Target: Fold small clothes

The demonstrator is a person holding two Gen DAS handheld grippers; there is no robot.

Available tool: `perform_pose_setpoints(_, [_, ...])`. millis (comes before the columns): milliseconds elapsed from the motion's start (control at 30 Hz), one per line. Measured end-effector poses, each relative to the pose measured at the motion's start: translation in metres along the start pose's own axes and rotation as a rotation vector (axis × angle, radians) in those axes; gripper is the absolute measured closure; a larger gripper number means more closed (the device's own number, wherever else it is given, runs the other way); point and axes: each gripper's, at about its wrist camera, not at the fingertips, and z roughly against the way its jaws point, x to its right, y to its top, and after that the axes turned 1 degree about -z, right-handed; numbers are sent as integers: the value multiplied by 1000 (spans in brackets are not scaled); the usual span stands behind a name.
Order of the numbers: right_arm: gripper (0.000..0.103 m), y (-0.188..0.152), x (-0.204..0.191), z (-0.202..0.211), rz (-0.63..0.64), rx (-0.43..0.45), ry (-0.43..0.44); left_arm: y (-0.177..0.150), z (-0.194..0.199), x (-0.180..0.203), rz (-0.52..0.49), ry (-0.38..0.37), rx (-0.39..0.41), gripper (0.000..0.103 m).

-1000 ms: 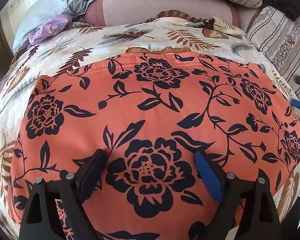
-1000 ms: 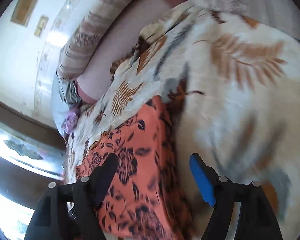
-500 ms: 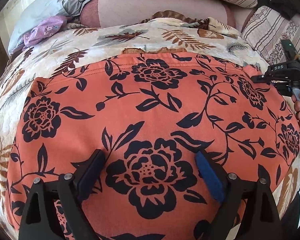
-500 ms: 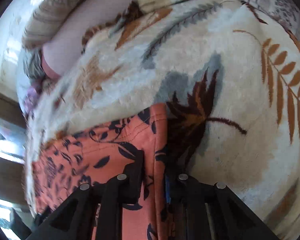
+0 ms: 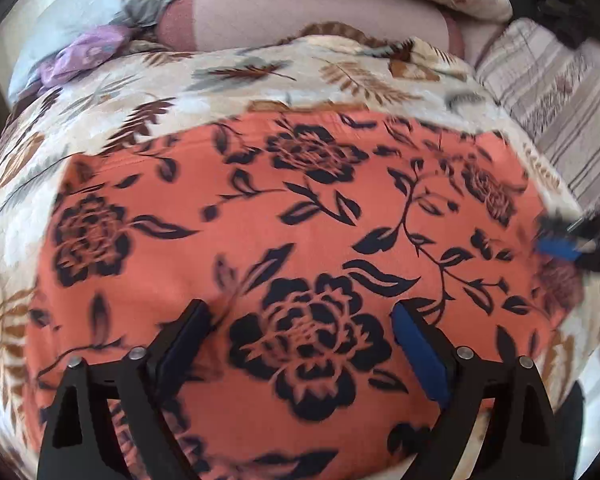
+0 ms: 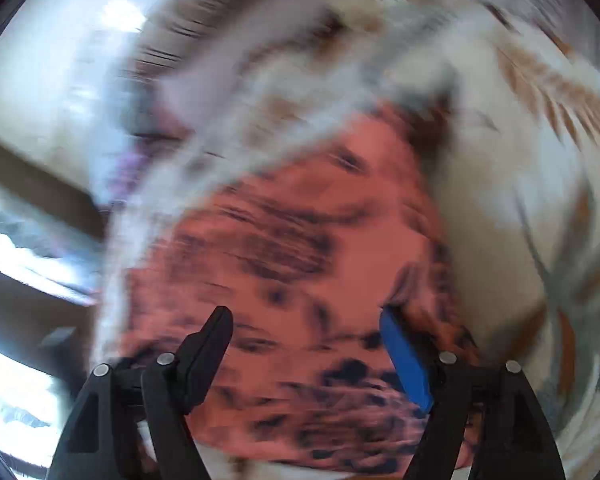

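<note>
An orange garment with black flowers (image 5: 284, 216) lies spread flat on a leaf-patterned blanket (image 5: 236, 76). My left gripper (image 5: 300, 312) hangs open over the garment's near middle, a big black flower showing between its fingers and nothing pinched. At the garment's right edge my right gripper (image 5: 560, 240) shows as a blur with one blue pad. The right wrist view is smeared by motion. There the right gripper (image 6: 304, 316) has its jaws opening above the orange garment (image 6: 292, 248), near the cloth's right border, and the pads press on nothing.
Striped pillows (image 5: 556, 92) lie at the far right and along the back of the bed. A pale blue and purple bundle of cloth (image 5: 84, 48) sits at the far left. A pink cushion (image 5: 308, 16) lies behind the blanket.
The right gripper was shut on the garment's far right corner half a second ago; its jaws have since parted and it has drawn back along the right edge. The left gripper rose slightly.
</note>
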Motion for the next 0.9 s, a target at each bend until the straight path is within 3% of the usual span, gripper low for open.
perform_pose_setpoints(33, [43,-3,6,5,-42,45,23,-3,15,-8,28,-15,37,11])
perform_pose_setpoints(67, [43,-3,6,13,-68,68,51,-8,35,-20,57,-33,83,11])
perform_pose_setpoints(133, [40,-3,-2,21,-59,61,25,-26,69,-53,140,-27,142,11])
perform_pose_setpoints(233, [37,-10,-13,24,-16,60,-3,-58,83,-109,322,16,124,11])
perform_pose_setpoints(300, [35,-19,-14,26,-4,54,7,-85,73,-149,485,23,61,12])
perform_pose_setpoints(333, [33,-23,-15,22,3,48,7,-96,65,-162,547,2,19,20])
perform_pose_setpoints(367, [33,-28,-12,17,17,49,0,-105,58,-170,567,-30,-3,37])
perform_pose_setpoints(400, [33,-33,-12,13,30,59,0,-108,57,-172,534,-6,-2,48])
perform_pose_setpoints(433, [33,-33,-12,13,35,68,2,-109,59,-172,518,4,-11,68])
perform_pose_setpoints(467, [33,-33,-12,12,32,68,4,-108,62,-174,529,-42,0,90])
perform_pose_setpoints(600, [33,-27,-11,10,18,47,9,-117,65,-173,518,-22,-18,90])
perform_pose_setpoints(733, [33,-26,-12,7,41,50,3,-120,68,-178,550,-62,-16,85])
perform_pose_setpoints(800, [33,-25,-11,7,47,47,9,-109,81,-173,503,-44,-14,76])
perform_pose_setpoints(900, [33,-25,-10,8,36,43,24,-73,101,-166,400,4,95,48])
